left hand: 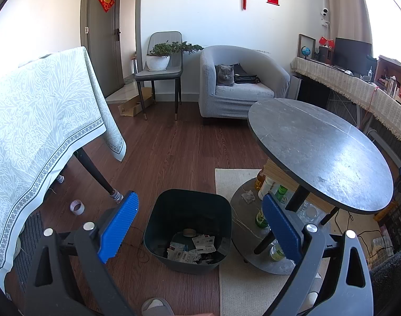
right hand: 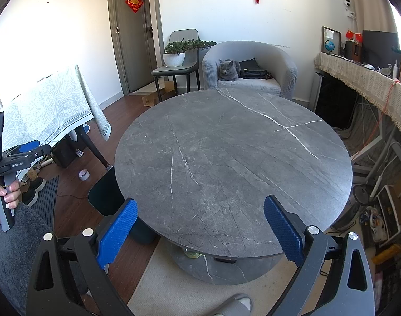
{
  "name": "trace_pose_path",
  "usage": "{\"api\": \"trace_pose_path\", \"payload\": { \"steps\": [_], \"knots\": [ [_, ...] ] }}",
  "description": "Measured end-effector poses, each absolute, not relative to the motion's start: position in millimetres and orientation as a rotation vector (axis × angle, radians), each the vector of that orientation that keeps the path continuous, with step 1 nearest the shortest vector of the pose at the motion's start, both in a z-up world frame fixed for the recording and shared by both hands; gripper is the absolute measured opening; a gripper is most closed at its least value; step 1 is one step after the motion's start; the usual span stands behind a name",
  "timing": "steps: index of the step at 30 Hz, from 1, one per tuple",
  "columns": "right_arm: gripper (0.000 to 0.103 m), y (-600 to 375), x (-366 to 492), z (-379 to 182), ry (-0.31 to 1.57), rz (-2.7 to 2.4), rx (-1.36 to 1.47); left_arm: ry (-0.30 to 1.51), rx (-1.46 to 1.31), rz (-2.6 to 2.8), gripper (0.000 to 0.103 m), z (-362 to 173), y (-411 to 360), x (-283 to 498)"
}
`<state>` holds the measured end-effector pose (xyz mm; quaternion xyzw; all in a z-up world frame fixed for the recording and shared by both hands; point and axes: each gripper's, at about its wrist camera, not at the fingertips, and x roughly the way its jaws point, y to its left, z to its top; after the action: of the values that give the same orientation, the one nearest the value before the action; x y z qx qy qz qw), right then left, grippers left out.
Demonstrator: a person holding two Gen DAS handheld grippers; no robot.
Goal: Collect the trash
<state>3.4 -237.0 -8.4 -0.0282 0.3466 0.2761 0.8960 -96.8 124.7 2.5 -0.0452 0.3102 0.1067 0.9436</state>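
Note:
A dark bin (left hand: 187, 230) stands on the wood floor beside the round grey table (left hand: 324, 152); crumpled paper trash (left hand: 192, 250) lies at its bottom. My left gripper (left hand: 197, 218) hangs open above the bin, blue pads wide apart, nothing between them. My right gripper (right hand: 200, 226) is open over the near edge of the round table (right hand: 232, 163), whose top is bare. The bin (right hand: 108, 194) shows partly behind the table's left rim. The left gripper (right hand: 18, 155) appears at the far left of the right wrist view, held by a hand (right hand: 3, 197).
A crumpled scrap (left hand: 248, 196) and several bottles (left hand: 269, 184) sit on the table's lower shelf. A tape roll (left hand: 77, 207) lies on the floor near a cloth-covered table (left hand: 42, 121). A grey cat (left hand: 225, 75) rests in an armchair; a chair holds a potted plant (left hand: 161, 55). A slippered foot (left hand: 157, 306) is near.

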Motion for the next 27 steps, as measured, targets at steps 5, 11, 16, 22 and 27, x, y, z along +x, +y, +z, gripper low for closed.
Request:
{"api": "trace_pose_path", "payload": {
  "steps": [5,11,16,22,27],
  "knots": [
    [0.098,-236.0,4.5,-9.0,0.721,0.573,-0.066,0.633,-0.094,0.218,0.097,2.5,124.2,-96.5],
    [0.099,-235.5,4.1,-9.6,0.721,0.573,-0.068,0.636,-0.091,0.217,0.097,1.0,125.1,-96.4],
    [0.099,-235.5,4.1,-9.6,0.721,0.573,-0.069,0.636,-0.091,0.217,0.097,1.2,125.1,-96.2],
    [0.099,-235.4,4.2,-9.6,0.721,0.573,-0.069,0.636,-0.091,0.217,0.097,1.4,125.0,-96.1],
    [0.099,-235.3,4.2,-9.6,0.721,0.573,-0.069,0.636,-0.091,0.217,0.097,1.7,124.8,-95.8]
  ]
}}
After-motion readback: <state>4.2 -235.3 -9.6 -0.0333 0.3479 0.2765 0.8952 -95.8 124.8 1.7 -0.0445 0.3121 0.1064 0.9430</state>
